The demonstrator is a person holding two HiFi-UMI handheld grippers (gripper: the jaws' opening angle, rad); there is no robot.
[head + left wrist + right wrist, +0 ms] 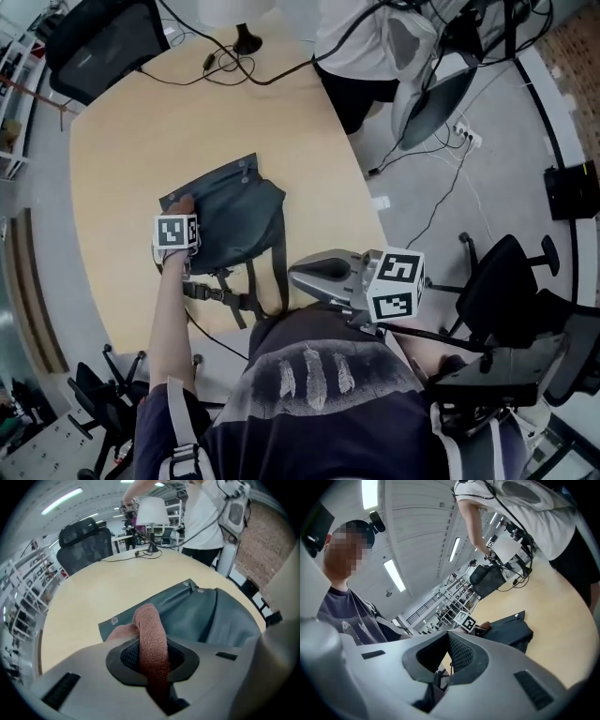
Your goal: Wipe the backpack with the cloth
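So, one dark grey-green backpack point(234, 217) lies flat on the near half of the pale worktop point(131, 141), with its straps trailing toward the near edge. The left tongs point(151, 660) are clamped tight on the one cloth point(149, 634), a reddish-pink towel. The cloth loops out of the jaws onto the backpack's left edge, by a snap. From the head view the marker cube hides most of the cloth. The right tongs point(440, 660) are partly open with nothing between the jaws, held off the near right corner of the worktop, just right of the straps. Around it all, one lamp point(152, 512) stands at the far edge with a black cable point(225, 66) looped beside it. A second person in a white shirt point(361, 33) stands just past that edge. I count two black office chairs, one far left point(98, 42) and one out on the floor to the right point(506, 286).
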